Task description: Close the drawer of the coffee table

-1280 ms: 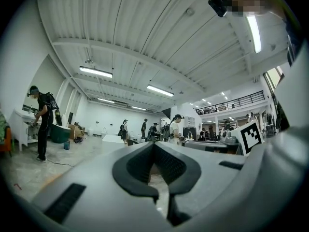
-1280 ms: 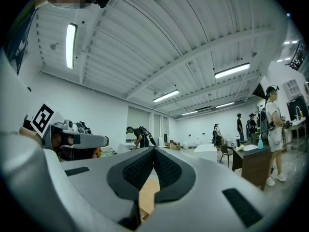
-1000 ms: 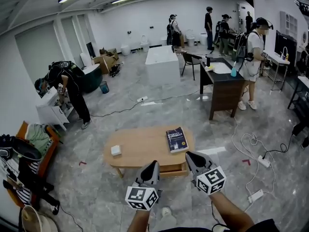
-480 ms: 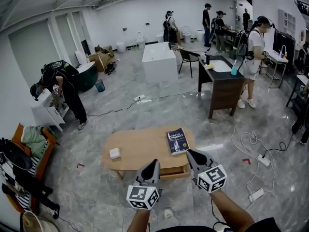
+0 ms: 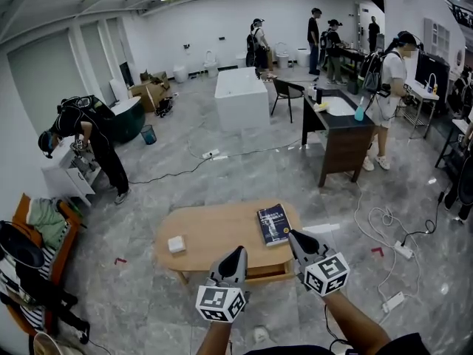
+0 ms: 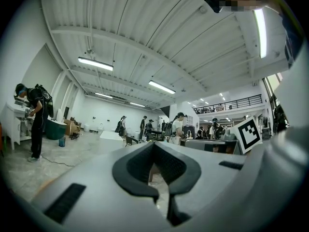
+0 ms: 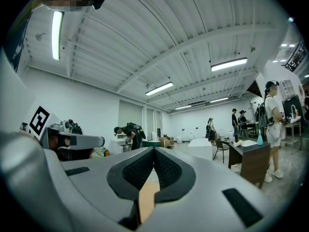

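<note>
Drawer (image 5: 264, 272) ajar under worktop (image 5: 214, 235) front edge, at 12 o'clock. Left hand-held gripper (image 5: 235, 256), right hand-held gripper (image 5: 295, 239): jaws together, empty. Advice: press tips squarely mid-front, push straight toward 12.

On the surface (image 5: 222, 231), the book (image 5: 273, 224) lies at 3 o'clock and a box (image 5: 176, 244) at 9. The drawer (image 5: 267, 271) sits under the near edge at 5 o'clock, between the left claw (image 5: 236, 253) and the right claw (image 5: 293, 235). A desk (image 5: 336, 128) stands behind at 1 o'clock.
</note>
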